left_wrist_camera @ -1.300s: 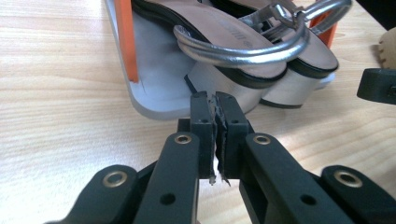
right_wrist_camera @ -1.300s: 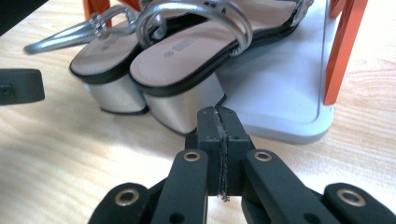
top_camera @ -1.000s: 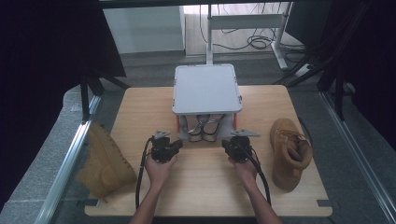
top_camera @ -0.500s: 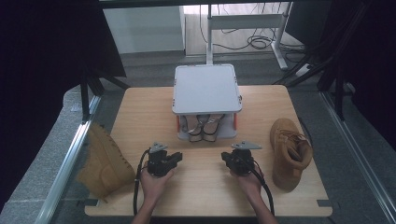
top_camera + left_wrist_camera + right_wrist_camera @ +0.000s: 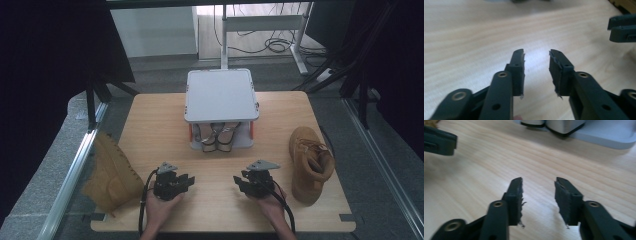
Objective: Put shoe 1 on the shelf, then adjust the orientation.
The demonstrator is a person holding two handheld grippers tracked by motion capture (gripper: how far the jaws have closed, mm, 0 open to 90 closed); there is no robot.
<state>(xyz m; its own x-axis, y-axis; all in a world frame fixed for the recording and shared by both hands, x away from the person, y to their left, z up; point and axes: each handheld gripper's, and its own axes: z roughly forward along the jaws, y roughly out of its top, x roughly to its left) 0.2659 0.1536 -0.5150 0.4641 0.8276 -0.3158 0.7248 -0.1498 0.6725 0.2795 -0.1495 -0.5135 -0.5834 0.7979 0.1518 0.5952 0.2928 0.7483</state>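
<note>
The sandals (image 5: 218, 136) sit under the grey two-tier rack (image 5: 221, 95) at the table's (image 5: 150, 130) far middle. Both tongs, left (image 5: 189, 179) and right (image 5: 239, 181), have just been opening, empty, apart near the front edge. Judging by this, reach next for a boot (image 5: 309, 164) squarely, gripping its collar.

Tan boots (image 5: 309, 162), grey rack (image 5: 221, 95), black tongs (image 5: 186, 180).

Wooden table (image 5: 150, 125) — tan boots (image 5: 112, 172) (image 5: 310, 162) at both sides.
</note>
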